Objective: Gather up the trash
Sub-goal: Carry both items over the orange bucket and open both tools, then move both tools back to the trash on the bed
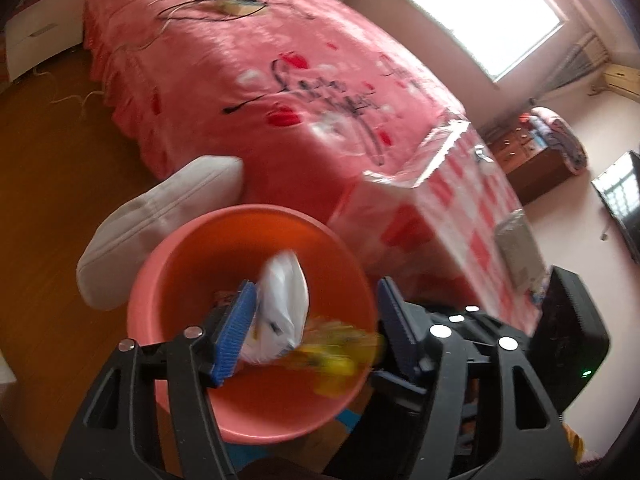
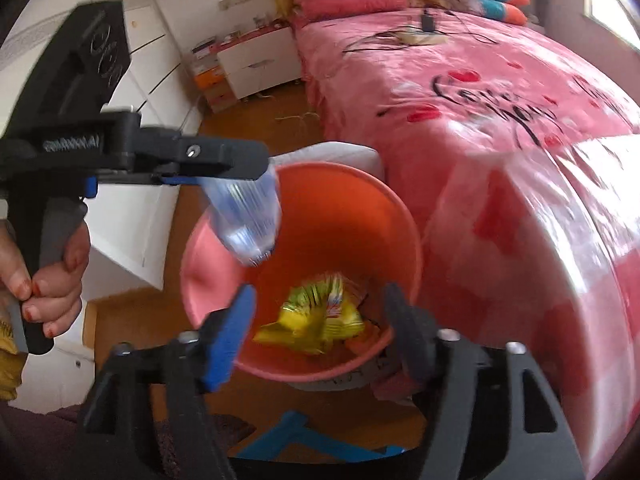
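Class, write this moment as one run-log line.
left tool open; right tool open; clear plastic bottle above round pink plastic bin; yellow crinkly wrapper inside

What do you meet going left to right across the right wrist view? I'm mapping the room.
Hand, left claw, clear bottle, orange bin, pink bed.

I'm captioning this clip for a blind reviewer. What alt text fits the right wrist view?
An orange bin on a wooden floor beside a pink bed holds a yellow wrapper, seen between the open right gripper. At the upper left, the left gripper has a clear plastic bottle at its tip over the bin.
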### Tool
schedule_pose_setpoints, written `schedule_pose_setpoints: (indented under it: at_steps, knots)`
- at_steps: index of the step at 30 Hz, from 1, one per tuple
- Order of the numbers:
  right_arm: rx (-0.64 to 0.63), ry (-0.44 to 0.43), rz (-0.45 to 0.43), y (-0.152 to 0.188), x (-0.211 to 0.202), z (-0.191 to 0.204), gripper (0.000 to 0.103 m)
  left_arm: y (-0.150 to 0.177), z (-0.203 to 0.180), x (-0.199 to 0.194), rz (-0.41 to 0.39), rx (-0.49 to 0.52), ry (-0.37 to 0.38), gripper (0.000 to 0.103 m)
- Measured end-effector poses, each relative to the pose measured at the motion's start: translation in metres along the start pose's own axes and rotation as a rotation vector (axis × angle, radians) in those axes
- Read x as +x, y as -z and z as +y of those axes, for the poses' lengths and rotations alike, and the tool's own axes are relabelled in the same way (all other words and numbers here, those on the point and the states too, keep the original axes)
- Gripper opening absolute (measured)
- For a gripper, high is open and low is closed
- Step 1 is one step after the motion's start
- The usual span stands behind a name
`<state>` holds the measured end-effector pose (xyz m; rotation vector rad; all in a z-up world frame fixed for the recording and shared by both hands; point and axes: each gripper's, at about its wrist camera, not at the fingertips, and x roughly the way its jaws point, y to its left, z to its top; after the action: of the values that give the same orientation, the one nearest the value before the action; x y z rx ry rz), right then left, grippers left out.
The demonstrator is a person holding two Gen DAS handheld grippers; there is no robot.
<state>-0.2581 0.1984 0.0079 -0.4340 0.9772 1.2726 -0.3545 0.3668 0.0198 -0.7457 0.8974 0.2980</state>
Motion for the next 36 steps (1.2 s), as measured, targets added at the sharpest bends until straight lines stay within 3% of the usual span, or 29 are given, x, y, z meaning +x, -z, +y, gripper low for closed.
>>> schedule_pose_setpoints:
  at_steps: [3, 10, 14, 36]
  knots:
    - [0.043, 0.044, -0.051, 0.005, -0.016, -0.014, 0.086, 0.0, -0.001, 0.005, -0.005, 0.024, -0.056, 0.079]
    - [0.188, 0.104, -0.201, 0.015, -0.064, -0.056, 0.092, -0.003, -0.029, 0.01, -0.02, 0.088, -0.067, 0.081]
    - [0.229, 0.137, -0.243, 0.022, -0.079, -0.072, 0.093, -0.003, -0.044, 0.017, -0.015, 0.106, -0.055, 0.085]
    - [0.377, 0.205, -0.453, 0.061, -0.148, -0.124, 0.094, 0.002, -0.157, 0.049, 0.015, 0.31, -0.011, 0.085]
